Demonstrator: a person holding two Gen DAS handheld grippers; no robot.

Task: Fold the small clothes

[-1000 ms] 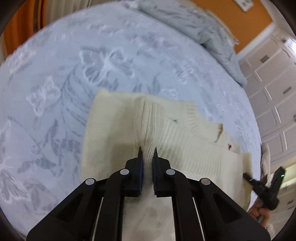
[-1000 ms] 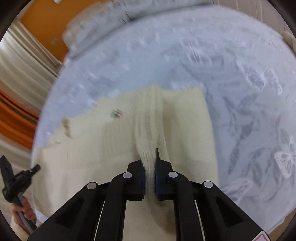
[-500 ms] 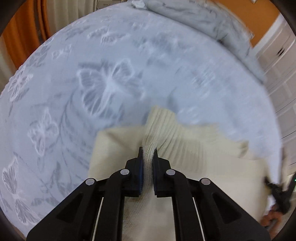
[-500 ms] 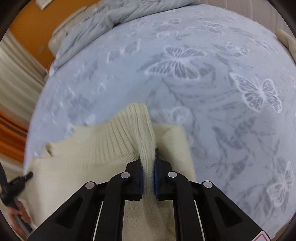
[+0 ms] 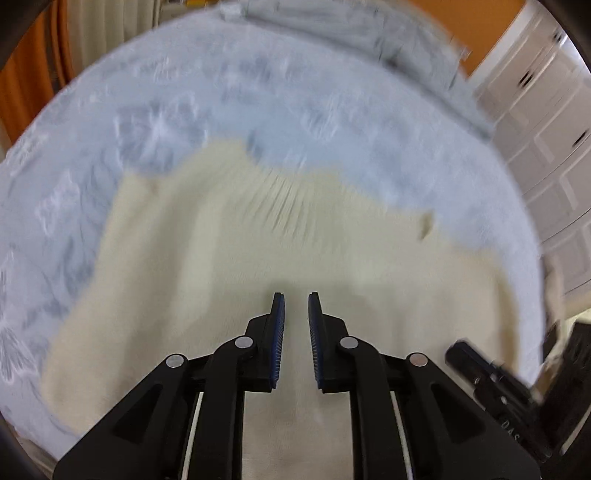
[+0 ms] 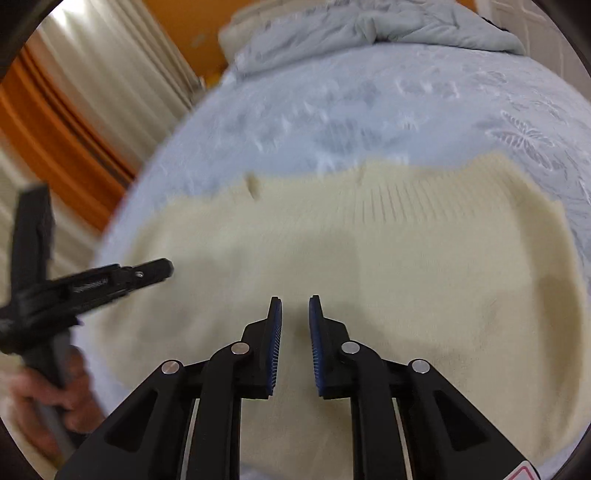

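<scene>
A cream knit sweater (image 5: 229, 258) lies spread flat on the bed, its ribbed band at the far edge; it also shows in the right wrist view (image 6: 388, 258). My left gripper (image 5: 295, 299) hangs over the sweater's near part, jaws slightly apart and empty. My right gripper (image 6: 295, 302) hangs over the same sweater, jaws slightly apart and empty. The right gripper shows at the lower right of the left wrist view (image 5: 491, 373). The left gripper (image 6: 162, 267) shows at the left of the right wrist view, over the sweater's left edge. Both views are blurred.
The bed has a pale blue cover with butterfly patterns (image 6: 424, 110). A crumpled grey duvet (image 6: 369, 33) lies at the far end. White cupboard doors (image 5: 546, 140) stand to the right, orange and cream curtains (image 6: 74, 122) to the left.
Both grippers were shut on pinched folds of the sweater; now both have let go and opened a little. The sweater has dropped and lies flat, folded over.
</scene>
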